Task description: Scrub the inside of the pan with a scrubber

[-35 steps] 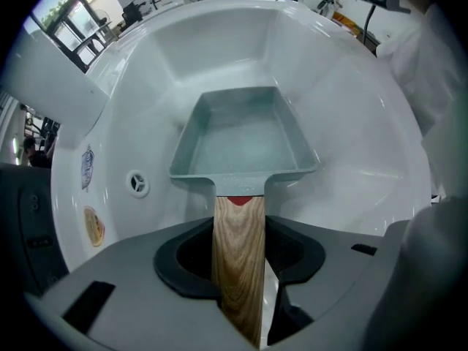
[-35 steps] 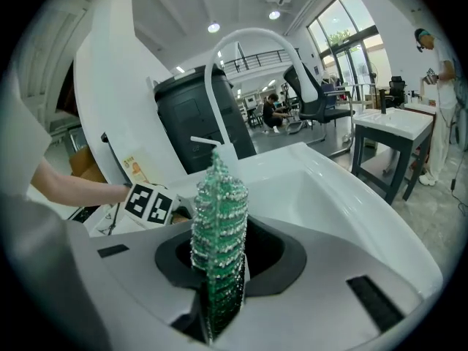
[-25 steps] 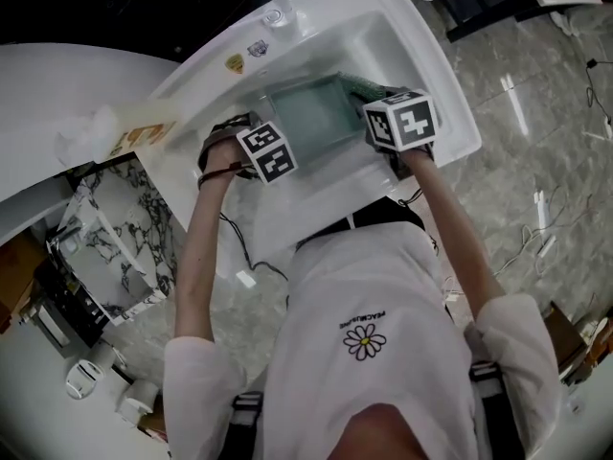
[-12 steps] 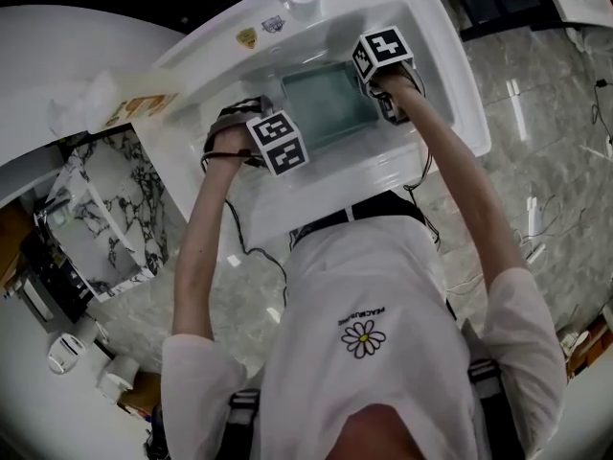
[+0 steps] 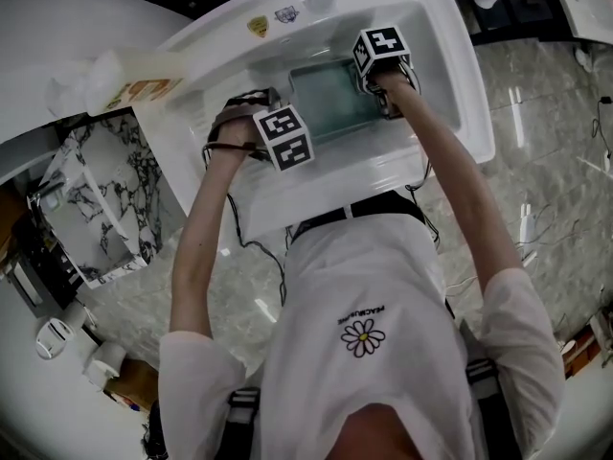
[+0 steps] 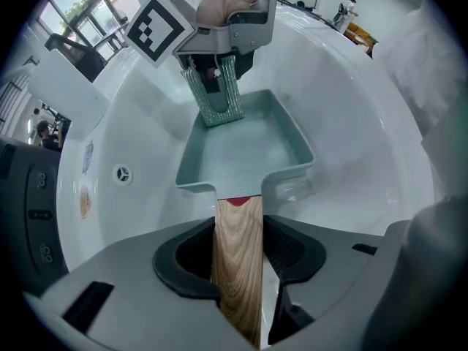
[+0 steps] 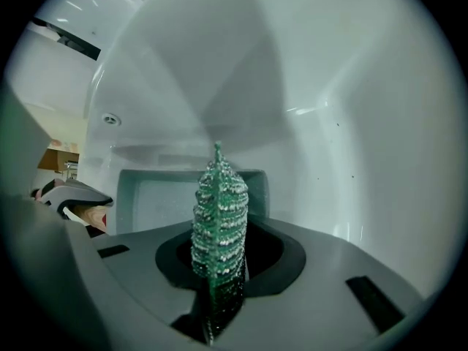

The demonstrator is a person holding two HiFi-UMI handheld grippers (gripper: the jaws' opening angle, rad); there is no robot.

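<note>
Holding pan steady: left gripper (image 6: 239, 232) clamped on the wooden handle (image 6: 235, 284); pan (image 6: 245, 148) sits in the white sink (image 6: 351, 123), centre frame. Right gripper (image 7: 219, 269) clamped on the green scrubber (image 7: 219, 210), at the pan's far rim. Judged: scrubbing step; next, press the scrubber onto the pan floor and sweep.

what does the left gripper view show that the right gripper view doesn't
Only the left gripper view: the wooden handle clamped in the left gripper, and the marker cube on the right gripper. Only the right gripper view: the scrubber pinched between that gripper's jaws, close up. Both: the teal pan, the scrubber and the white sink.
</note>
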